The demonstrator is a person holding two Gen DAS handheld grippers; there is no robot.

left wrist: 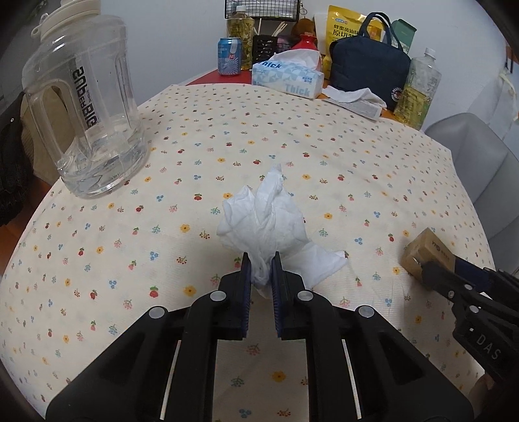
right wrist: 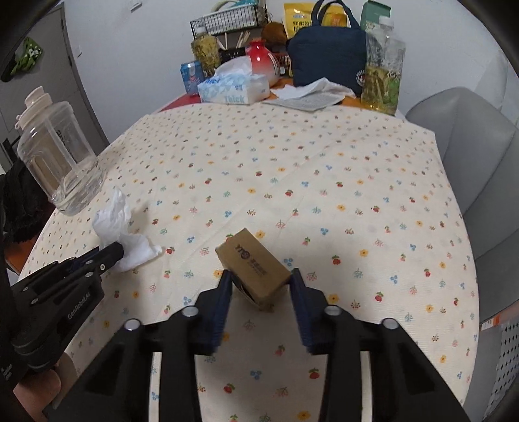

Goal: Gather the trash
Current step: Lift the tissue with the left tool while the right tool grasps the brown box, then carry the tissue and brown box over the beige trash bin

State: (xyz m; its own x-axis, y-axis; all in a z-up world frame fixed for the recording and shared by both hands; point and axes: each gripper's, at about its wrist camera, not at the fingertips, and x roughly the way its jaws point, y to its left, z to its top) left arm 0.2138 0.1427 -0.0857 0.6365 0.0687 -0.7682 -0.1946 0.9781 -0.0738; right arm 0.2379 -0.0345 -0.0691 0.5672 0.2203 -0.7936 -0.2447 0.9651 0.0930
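1. At the centre of the left wrist view, the left gripper (left wrist: 262,271) has its fingers pinched tight on a crumpled tissue (left wrist: 266,220) on the floral tabletop (left wrist: 356,168); a clear jug (left wrist: 81,107) stands upper left.
2. At lower centre of the right wrist view, the right gripper (right wrist: 261,285) fingers, partly open, straddle a tilted brown box (right wrist: 254,267); whether they grip it, I cannot tell.

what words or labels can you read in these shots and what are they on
"Thick": tissue box, on two sides.
"BIG", seen mirrored through the clear water jug; the other lettering beside it is unclear.
"DAS": right gripper body.
"GenRobot.AI": left gripper body.
Chinese characters on the yellow snack bag: too small to be sure of.
Print on the brown cardboard box, blue can and navy bag badge: blurred.
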